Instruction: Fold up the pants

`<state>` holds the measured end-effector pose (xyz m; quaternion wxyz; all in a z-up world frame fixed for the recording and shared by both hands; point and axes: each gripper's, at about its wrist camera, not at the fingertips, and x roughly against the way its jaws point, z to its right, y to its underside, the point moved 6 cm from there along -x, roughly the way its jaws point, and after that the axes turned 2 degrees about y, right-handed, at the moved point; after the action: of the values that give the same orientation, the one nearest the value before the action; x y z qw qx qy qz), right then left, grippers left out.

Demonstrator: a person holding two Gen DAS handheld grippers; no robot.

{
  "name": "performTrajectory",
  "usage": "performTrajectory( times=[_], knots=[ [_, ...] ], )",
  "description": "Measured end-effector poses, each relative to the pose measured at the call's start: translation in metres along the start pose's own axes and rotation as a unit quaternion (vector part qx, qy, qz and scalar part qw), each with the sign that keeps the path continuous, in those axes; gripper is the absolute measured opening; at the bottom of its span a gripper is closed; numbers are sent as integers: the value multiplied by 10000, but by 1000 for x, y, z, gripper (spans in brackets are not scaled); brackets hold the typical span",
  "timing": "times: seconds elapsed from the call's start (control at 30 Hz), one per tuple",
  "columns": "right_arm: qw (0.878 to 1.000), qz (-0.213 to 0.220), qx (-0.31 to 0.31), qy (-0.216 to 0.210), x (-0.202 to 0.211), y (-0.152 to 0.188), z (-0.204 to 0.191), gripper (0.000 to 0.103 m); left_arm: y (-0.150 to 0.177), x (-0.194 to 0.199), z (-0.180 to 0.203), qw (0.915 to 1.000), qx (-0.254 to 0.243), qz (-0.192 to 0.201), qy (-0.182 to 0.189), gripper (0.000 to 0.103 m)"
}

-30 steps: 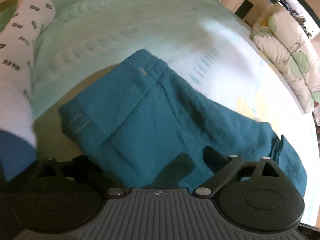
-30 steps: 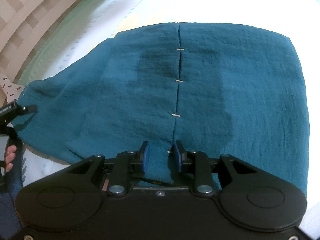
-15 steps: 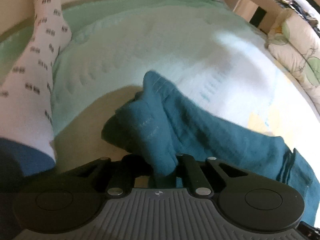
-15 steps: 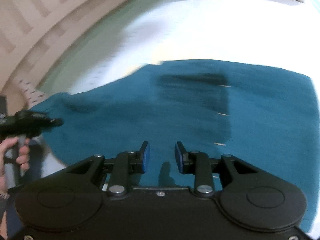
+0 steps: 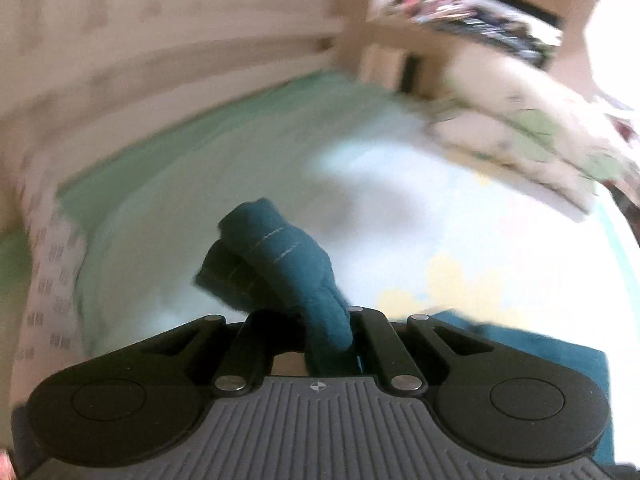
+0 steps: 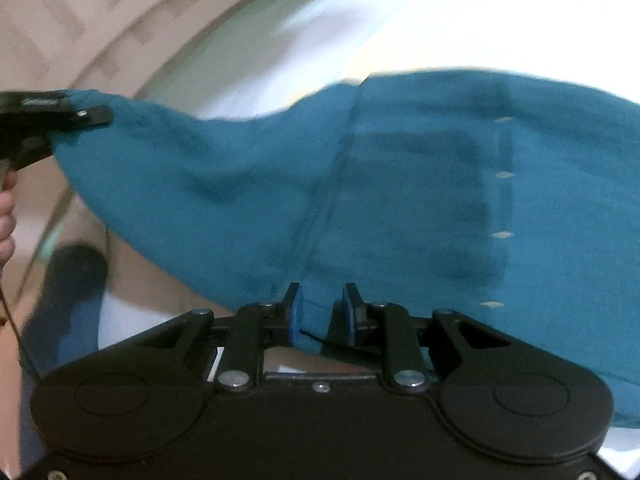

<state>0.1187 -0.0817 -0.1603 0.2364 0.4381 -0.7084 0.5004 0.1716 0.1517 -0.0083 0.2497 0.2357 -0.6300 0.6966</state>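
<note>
Teal woven cloth, soft and light, no stiffness: pants (image 6: 420,208) sag freely between supports, so expect drape and swing. Right gripper (image 6: 319,312) at near edge of pants, jaws narrowed and just closing in, seam fold between the blue pads (image 6: 294,312), contact not clear. Beyond it, most of pants flat on bed sheet (image 5: 280,184). At far left corner of pants, left gripper (image 6: 94,116) clamped on bunched hem, lifted clear of sheet. Best holds: hem and seam edges, thicker there, less slip. Pillow (image 5: 532,152) well beyond pants.
</note>
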Motion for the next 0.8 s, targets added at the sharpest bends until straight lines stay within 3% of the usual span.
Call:
performTrajectory(
  times=[0.13, 0.2, 0.3, 0.43, 0.53, 0.8],
  knots=[
    [9985, 220, -385, 325, 26, -6, 42, 31, -15, 29, 91, 9939, -823, 408, 613, 6],
    [9963, 322, -620, 497, 39, -6, 66, 31, -10, 33, 138, 9872, -1095, 403, 1088, 7],
    [9920, 358, -997, 692, 57, -4, 103, 33, 23, 16, 207, 9727, -1469, -37, 1795, 11],
    [9851, 183, -1319, 1084, 67, 6, 141, 33, 83, -23, 262, 9560, -1310, -1035, 2412, 12],
    [9807, 32, -1512, 1237, 74, 13, 158, 33, 110, -35, 280, 9504, -1372, -1380, 2425, 12],
    [9719, 199, -1748, 1566, 90, -7, 175, 37, 126, -19, 276, 9408, -2066, -1197, 2407, 19]
  ],
)
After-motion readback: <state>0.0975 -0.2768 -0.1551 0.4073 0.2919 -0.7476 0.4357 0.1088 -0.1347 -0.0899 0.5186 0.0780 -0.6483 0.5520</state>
